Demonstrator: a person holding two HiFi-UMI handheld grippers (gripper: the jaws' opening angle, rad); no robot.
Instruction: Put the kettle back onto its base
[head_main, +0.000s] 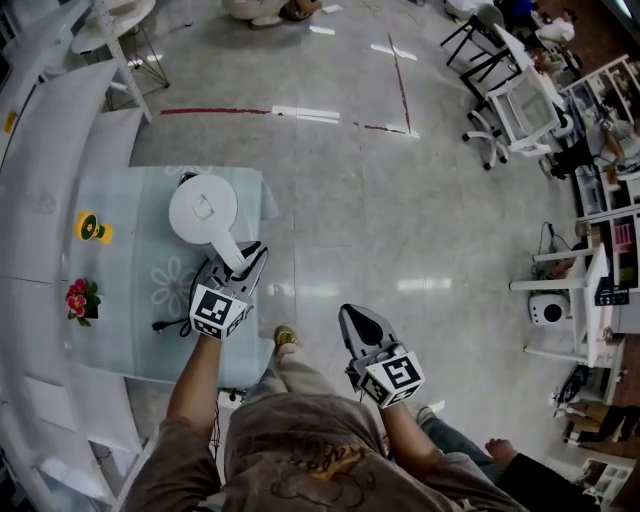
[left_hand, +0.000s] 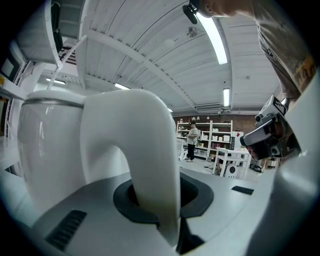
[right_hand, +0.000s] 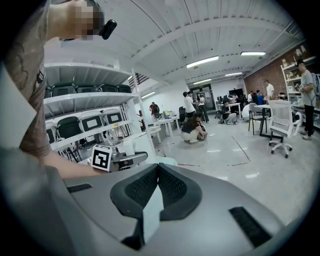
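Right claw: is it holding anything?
No, in the right gripper view the right claw has its jaws closed together with nothing between them.

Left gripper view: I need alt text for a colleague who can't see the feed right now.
The left gripper is shut on the curved white handle of the kettle, whose pale body fills the left of the frame. Beyond it is a bright room with white shelving and a person standing far off.
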